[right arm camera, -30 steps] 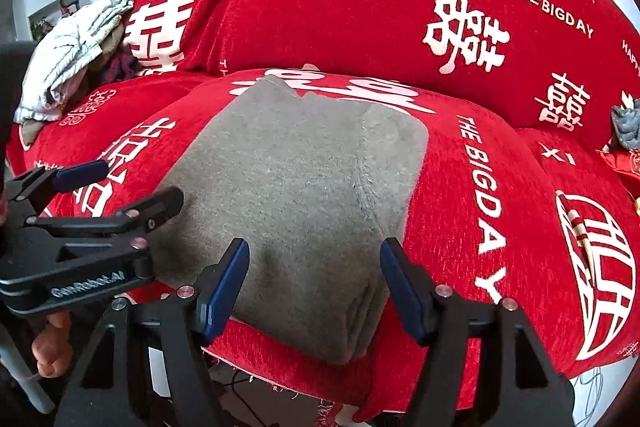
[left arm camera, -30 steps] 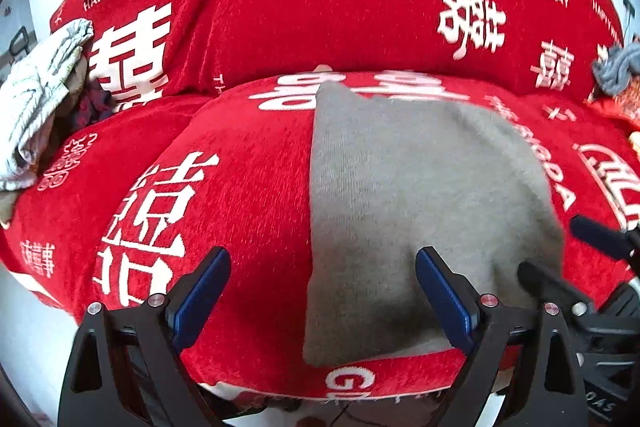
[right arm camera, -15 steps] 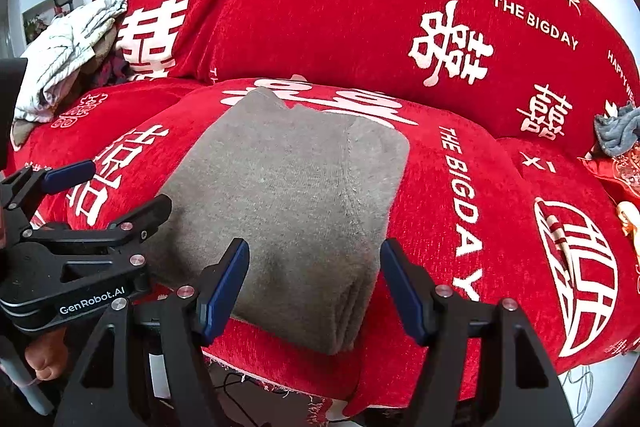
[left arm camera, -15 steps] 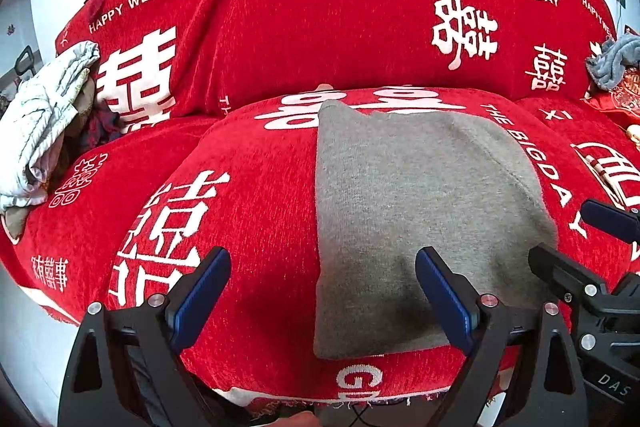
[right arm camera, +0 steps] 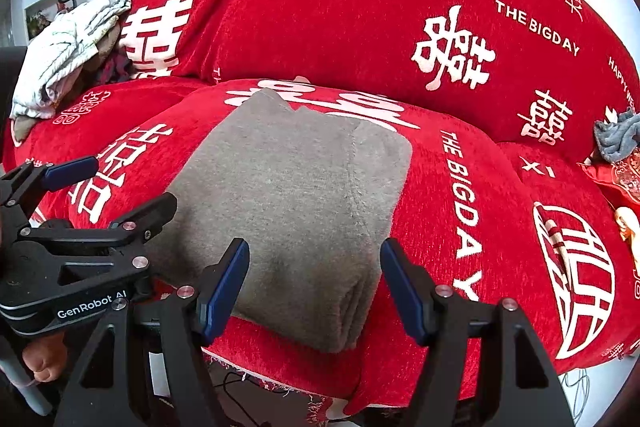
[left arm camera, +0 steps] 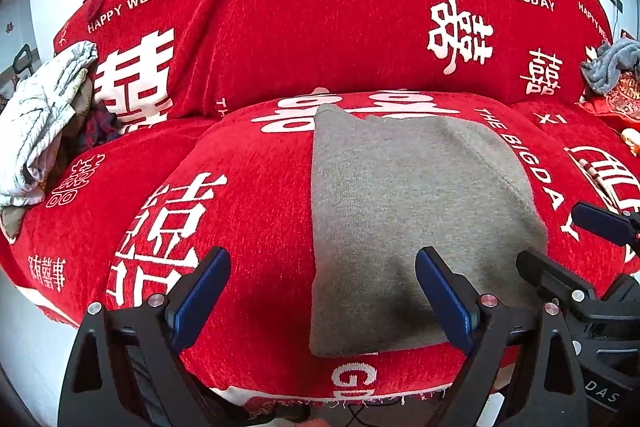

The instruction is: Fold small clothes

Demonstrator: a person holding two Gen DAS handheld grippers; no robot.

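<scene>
A grey knitted garment (left arm camera: 404, 211) lies folded into a flat rectangle on the red sofa seat (left arm camera: 240, 211), its thick folded edge toward the front right (right arm camera: 352, 315). My left gripper (left arm camera: 320, 295) hovers open over the garment's near left corner, nothing between its blue pads. My right gripper (right arm camera: 314, 287) is open too, poised above the garment's (right arm camera: 296, 187) near right corner without touching it. Each gripper shows in the other's view: the right one (left arm camera: 572, 247) at the right edge, the left one (right arm camera: 108, 187) at the left.
The red sofa cover (right arm camera: 360, 19) bears white wedding lettering. A pile of pale and dark clothes (left arm camera: 44, 123) sits at the left end of the seat. A grey cloth (left arm camera: 612, 67) and red ornaments lie at the far right. Cables hang below the seat's front edge (right arm camera: 248, 383).
The view in both cameras has drawn back slightly from the garment, which now lies a little lower and further off. Both grippers stay open, and the garment has not moved.
</scene>
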